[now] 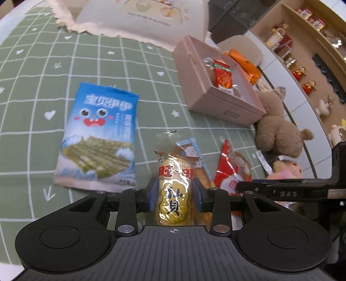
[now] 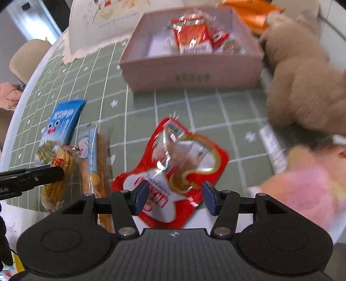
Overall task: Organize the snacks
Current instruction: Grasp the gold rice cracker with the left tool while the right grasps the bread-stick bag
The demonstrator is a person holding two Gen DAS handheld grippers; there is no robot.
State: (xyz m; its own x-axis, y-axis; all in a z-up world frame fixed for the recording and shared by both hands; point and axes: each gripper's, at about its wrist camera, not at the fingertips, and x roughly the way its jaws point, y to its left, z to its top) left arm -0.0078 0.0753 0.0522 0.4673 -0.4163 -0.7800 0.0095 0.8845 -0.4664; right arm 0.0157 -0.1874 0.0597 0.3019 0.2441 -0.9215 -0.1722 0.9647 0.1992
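Observation:
My left gripper (image 1: pixel 174 194) is shut on a gold rice cracker packet (image 1: pixel 174 190); the same packet shows in the right wrist view (image 2: pixel 58 173). A blue seaweed bag (image 1: pixel 98 138) lies to its left, a bread packet (image 1: pixel 194 155) and a red snack packet (image 1: pixel 234 166) to its right. My right gripper (image 2: pixel 175 194) is open, its blue pads on either side of the red snack packet (image 2: pixel 177 160), which lies on the cloth. The pink box (image 1: pixel 216 101) (image 2: pixel 194 73) holds several red snack packets.
A green checked tablecloth (image 1: pixel 108 64) covers the table. A brown plush bear (image 2: pixel 302 86) and a pink plush toy (image 2: pixel 302 190) sit at the right. An orange packet (image 1: pixel 244 62) lies behind the box. A white card stand (image 1: pixel 140 17) stands at the back.

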